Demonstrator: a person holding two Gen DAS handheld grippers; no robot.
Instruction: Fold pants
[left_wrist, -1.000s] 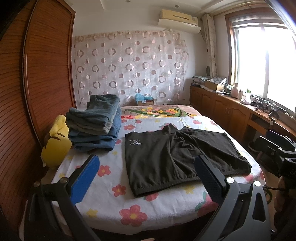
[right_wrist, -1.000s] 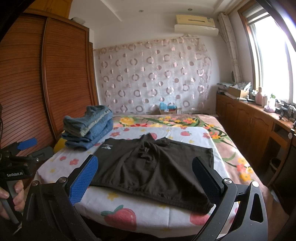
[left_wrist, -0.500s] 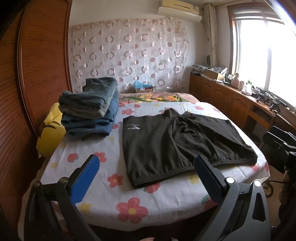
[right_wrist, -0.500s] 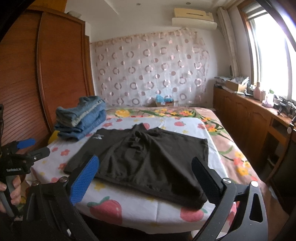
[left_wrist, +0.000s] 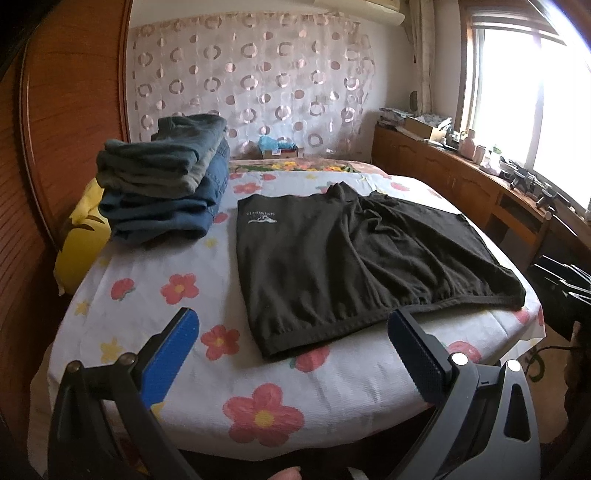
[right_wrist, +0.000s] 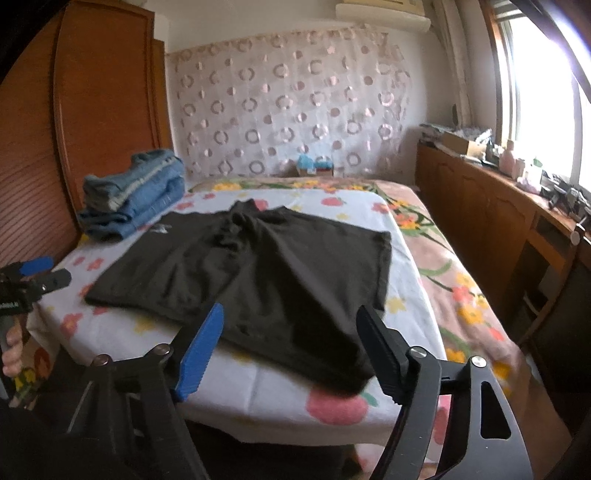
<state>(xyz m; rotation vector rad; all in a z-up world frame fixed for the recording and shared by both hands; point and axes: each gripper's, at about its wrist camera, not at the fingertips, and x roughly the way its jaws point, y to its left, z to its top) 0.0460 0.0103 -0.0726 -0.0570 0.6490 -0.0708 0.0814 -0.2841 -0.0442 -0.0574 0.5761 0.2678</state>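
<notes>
Lying spread flat and unfolded on the bed (left_wrist: 258, 373), the black pants (left_wrist: 343, 254) show no fold made yet, so the whole task seems left; the left gripper (left_wrist: 291, 343) hangs wide open and empty near the waistband's nearer corner; the right gripper (right_wrist: 291, 339) is open and empty too, over the other corner; folded jeans (left_wrist: 166, 192) sit stacked beside the pants; a flowered sheet covers the bed, with a wooden wardrobe (right_wrist: 107, 110), a circle-patterned curtain (left_wrist: 251, 81) and a bright window (left_wrist: 528, 96) around it.
</notes>
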